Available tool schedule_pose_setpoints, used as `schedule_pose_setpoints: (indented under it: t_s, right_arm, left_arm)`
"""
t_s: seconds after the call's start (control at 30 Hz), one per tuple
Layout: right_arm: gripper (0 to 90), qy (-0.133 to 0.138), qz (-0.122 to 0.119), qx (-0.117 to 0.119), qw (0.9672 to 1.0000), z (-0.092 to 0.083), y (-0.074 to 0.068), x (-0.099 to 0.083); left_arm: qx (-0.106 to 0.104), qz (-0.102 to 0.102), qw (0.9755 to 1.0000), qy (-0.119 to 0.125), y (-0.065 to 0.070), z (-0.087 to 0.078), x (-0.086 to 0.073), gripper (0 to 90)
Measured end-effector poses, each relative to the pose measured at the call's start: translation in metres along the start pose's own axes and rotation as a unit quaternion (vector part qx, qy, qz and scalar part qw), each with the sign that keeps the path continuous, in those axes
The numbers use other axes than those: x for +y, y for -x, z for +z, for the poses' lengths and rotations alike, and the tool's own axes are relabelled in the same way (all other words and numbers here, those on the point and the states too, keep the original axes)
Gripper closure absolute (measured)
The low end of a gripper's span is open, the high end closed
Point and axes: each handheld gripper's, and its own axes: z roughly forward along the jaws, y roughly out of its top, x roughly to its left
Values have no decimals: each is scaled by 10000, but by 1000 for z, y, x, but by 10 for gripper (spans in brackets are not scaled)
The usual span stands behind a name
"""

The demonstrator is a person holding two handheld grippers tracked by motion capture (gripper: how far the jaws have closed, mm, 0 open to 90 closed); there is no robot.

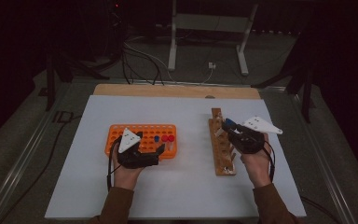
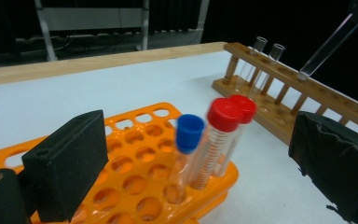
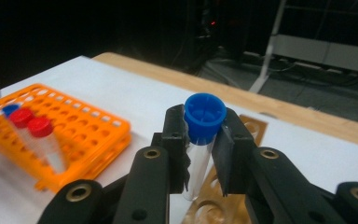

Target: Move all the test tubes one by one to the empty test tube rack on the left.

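A wooden tube rack (image 1: 221, 145) lies on the right of the white mat, and just above it my right gripper (image 1: 233, 129) is shut on a clear tube with a blue cap (image 3: 205, 116). That tube's lower end (image 3: 196, 179) hangs over the rack's holes (image 3: 208, 205). On the left, an orange tube rack (image 1: 142, 139) holds two red-capped tubes (image 2: 223, 116) and a blue-capped tube (image 2: 189, 134). My left gripper (image 1: 150, 143) rests at the near edge of this rack. Its jaws stand wide open on either side of those tubes, with the pads (image 2: 70, 161) touching none.
Two empty glass tubes (image 2: 266, 51) stand at the far end of the wooden rack (image 2: 279, 91). The white mat (image 1: 186, 186) sits on a wooden board. Beyond the table's far edge are cables and a metal stand (image 1: 205, 28) on the floor.
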Motion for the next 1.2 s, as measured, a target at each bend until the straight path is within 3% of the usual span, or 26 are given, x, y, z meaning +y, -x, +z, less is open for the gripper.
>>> schedule_pose_setpoints:
  t_s: [0.17,0.27,0.73,1.07,1.2]
  right_arm:
    - [763,-182,-34,171,9997,5,-6,-9]
    - [763,-225,-16,277,9994,6,-9,-10]
    - [763,-391,-140,695,9967,6,-32,-12]
    - [763,-591,-177,1094,9921,11,-53,-14]
    - [763,-636,-203,1234,9901,12,-60,-14]
  left_arm:
    - [-75,228,9997,9,11,1,4,52]
    - [-58,314,9994,147,17,-1,6,58]
    - [-377,594,9970,322,44,-3,16,64]
    - [-666,820,9943,153,63,6,12,79]
    - [-833,896,9925,16,69,11,7,127]
